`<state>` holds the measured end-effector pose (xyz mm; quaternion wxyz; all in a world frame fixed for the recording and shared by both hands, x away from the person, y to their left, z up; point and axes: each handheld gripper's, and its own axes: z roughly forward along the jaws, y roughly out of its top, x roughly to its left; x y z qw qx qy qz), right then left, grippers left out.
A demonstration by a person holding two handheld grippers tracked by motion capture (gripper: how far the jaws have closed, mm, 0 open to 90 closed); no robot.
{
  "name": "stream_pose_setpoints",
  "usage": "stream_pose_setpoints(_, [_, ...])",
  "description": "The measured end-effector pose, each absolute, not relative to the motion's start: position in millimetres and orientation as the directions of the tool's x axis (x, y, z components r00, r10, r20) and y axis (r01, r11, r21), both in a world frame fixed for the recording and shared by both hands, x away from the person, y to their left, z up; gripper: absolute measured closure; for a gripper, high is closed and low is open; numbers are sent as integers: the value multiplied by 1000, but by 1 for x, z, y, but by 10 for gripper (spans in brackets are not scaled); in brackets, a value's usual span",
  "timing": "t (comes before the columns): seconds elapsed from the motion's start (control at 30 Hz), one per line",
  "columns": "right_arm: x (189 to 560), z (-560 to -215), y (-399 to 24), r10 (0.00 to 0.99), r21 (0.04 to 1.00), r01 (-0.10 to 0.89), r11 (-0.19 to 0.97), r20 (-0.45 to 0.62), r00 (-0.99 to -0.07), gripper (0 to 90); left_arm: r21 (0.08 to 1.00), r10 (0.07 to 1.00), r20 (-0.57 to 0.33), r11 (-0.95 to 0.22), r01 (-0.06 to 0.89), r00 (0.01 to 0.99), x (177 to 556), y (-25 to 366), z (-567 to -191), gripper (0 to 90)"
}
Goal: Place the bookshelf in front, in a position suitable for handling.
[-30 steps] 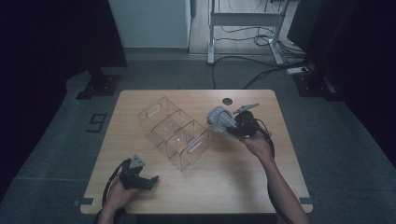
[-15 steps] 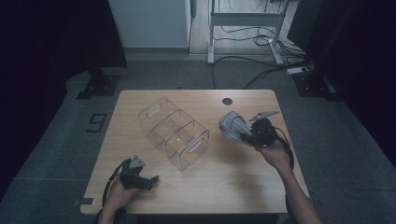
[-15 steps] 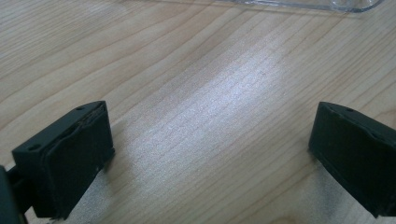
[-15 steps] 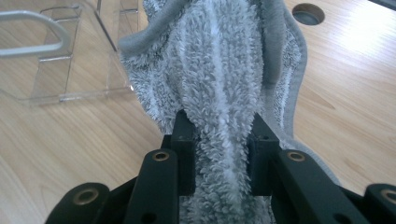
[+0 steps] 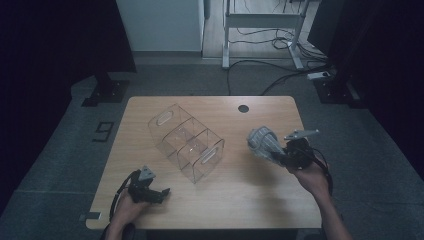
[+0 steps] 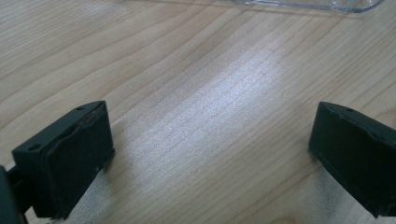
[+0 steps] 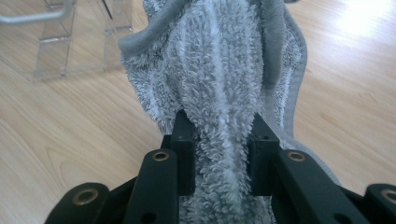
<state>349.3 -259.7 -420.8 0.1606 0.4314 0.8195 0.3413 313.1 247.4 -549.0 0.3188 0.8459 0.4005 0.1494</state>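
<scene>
worktop (image 5: 260,200): light wood grain, rounded corners, round dark cable hole (image 5: 243,108) near far edge | clear plastic organiser (image 5: 186,142): on worktop left of centre, set diagonally, several compartments, slot handle at each end | floor: grey carpet, cables (image 5: 260,65) beyond worktop, metal frame legs (image 5: 260,20) at rear
</scene>
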Motion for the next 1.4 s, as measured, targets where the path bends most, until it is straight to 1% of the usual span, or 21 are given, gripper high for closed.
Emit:
stream_pose_setpoints(0.27, [322,-423,-291,844,703,614,359,35,-534,695,660,775,-4,-473,584,632,313,247,-549,0])
stream_pose_setpoints(0.63, [287,-433,-319,866,706,623,336,29,-500,693,660,776,-4,-472,585,631,313,247,-549,0])
stream_pose_setpoints(0.87, [279,-453,-318,866,692,635,344,28,-499,686,659,776,-4,-473,585,631,313,247,-549,0])
stream_pose_setpoints(0.97, [277,-469,-315,865,675,648,353,28,-501,682,659,775,-4,-473,585,632,313,247,-549,0])
stream_pose_setpoints(1.13, [276,-483,-314,865,660,663,353,39,-499,671,659,775,-4,-473,585,632,313,247,-549,0])
stream_pose_setpoints(1.2, [275,-488,-314,864,655,667,355,42,-501,660,660,776,-5,-471,585,631,313,247,-549,0])
stream_pose_setpoints(1.33, [274,-499,-314,861,634,683,364,51,-506,594,661,776,-5,-471,585,631,313,247,-549,0])
stream_pose_setpoints(1.37, [274,-499,-314,861,634,683,364,51,-506,594,661,776,-5,-471,585,631,313,247,-549,0])
stream_pose_setpoints(1.4, [274,-501,-314,860,631,684,367,51,-508,575,661,776,-5,-471,585,631,313,247,-549,0])
